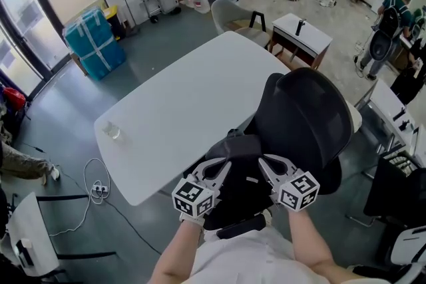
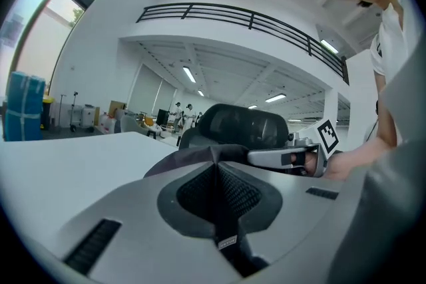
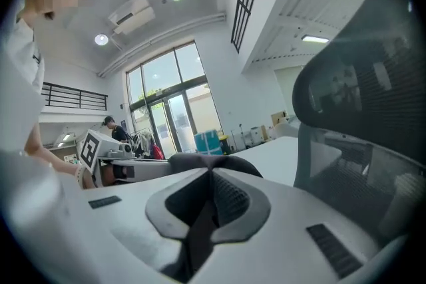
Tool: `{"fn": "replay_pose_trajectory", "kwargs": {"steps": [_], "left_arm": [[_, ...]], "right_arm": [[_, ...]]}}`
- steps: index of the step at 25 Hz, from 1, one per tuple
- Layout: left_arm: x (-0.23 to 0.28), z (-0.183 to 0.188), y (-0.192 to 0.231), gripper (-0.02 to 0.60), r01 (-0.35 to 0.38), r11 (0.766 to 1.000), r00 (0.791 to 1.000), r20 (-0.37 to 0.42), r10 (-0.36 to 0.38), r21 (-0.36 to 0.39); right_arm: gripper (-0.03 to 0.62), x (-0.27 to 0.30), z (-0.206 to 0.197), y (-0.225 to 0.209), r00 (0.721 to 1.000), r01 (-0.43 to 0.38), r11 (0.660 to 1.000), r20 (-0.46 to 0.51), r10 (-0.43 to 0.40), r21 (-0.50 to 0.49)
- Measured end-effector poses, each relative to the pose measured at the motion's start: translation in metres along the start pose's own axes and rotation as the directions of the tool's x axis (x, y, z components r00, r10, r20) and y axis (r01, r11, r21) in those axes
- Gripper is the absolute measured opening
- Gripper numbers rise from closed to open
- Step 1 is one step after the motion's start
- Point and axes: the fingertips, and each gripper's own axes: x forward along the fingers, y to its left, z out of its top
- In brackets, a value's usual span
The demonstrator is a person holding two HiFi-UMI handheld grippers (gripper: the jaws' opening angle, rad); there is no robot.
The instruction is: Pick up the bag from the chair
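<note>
The black bag (image 1: 243,184) lies on the seat of a black mesh office chair (image 1: 307,115), in front of its backrest. My left gripper (image 1: 224,165) is at the bag's left top and my right gripper (image 1: 263,160) at its right top. In the left gripper view the left gripper (image 2: 216,173) is shut on a black strap (image 2: 225,239) of the bag (image 2: 193,155), with the right gripper (image 2: 293,157) beyond. In the right gripper view the right gripper (image 3: 212,176) is shut on another black strap (image 3: 194,239), with the bag (image 3: 200,161) and left gripper (image 3: 110,151) behind.
A large white table (image 1: 193,93) stands just beyond the chair, with a small clear cup (image 1: 112,132) near its left corner. Blue wrapped boxes (image 1: 94,42) sit far left. A power strip and cables (image 1: 98,189) lie on the floor. Desks and people fill the right side.
</note>
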Motion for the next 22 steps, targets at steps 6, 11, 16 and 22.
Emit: {"fn": "replay_pose_trajectory", "kwargs": {"steps": [6, 11, 16, 22], "left_arm": [[-0.007, 0.059, -0.01, 0.032, -0.006, 0.998, 0.995, 0.098, 0.0, 0.055], [-0.011, 0.088, -0.019, 0.031, -0.001, 0.995, 0.988, 0.155, -0.014, 0.096], [-0.01, 0.099, -0.019, 0.029, -0.004, 0.994, 0.985, 0.174, -0.016, 0.112], [-0.008, 0.102, -0.018, 0.029, -0.002, 0.993, 0.984, 0.18, -0.02, 0.119]], "right_arm": [[0.026, -0.008, 0.059, 0.013, 0.993, -0.011, 0.996, 0.118, 0.022, -0.093], [0.026, -0.015, 0.087, 0.019, 0.984, -0.016, 0.992, 0.173, 0.038, -0.128], [0.026, -0.016, 0.096, 0.019, 0.981, -0.016, 0.99, 0.191, 0.042, -0.137], [0.025, -0.015, 0.098, 0.018, 0.98, -0.019, 0.991, 0.193, 0.044, -0.132]]}}
